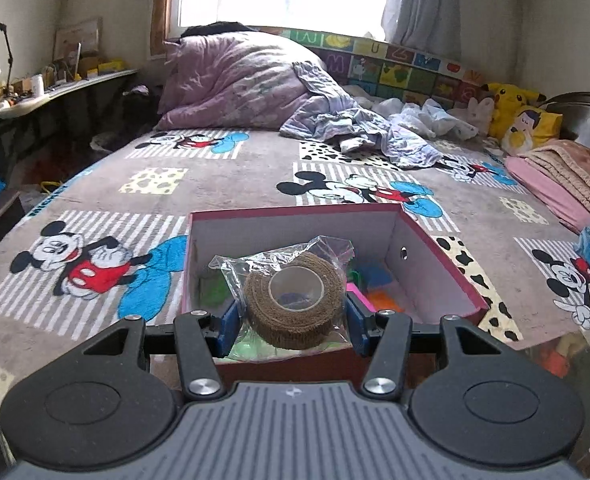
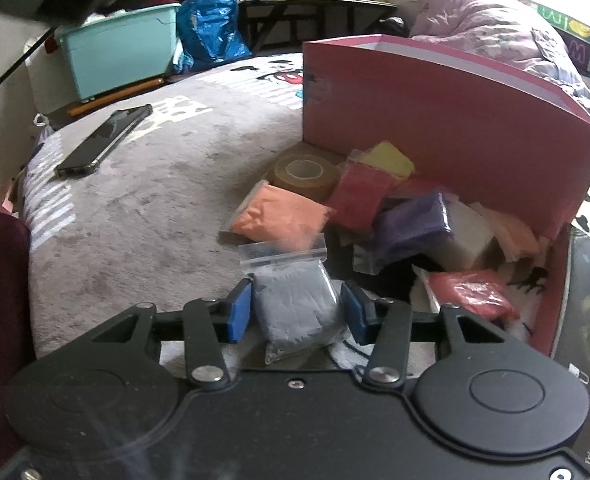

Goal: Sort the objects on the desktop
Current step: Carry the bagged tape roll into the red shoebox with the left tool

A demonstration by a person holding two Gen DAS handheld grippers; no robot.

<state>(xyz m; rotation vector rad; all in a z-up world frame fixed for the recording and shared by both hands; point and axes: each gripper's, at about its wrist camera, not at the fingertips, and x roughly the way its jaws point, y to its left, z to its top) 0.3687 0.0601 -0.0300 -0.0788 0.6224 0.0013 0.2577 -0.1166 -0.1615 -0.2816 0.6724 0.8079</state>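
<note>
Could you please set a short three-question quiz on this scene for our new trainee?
1. True or false: the left gripper holds a bagged brown tape roll over the open box.
2. What colour is the clay bag between the fingers of the right gripper? A) orange B) grey C) purple
3. Fill in: the dark flat thing lying on the blanket, left of the clay pile, is a ____.

Key
1. True.
2. B: grey; the orange bag and the purple bag lie further off in the pile.
3. Phone.
</note>
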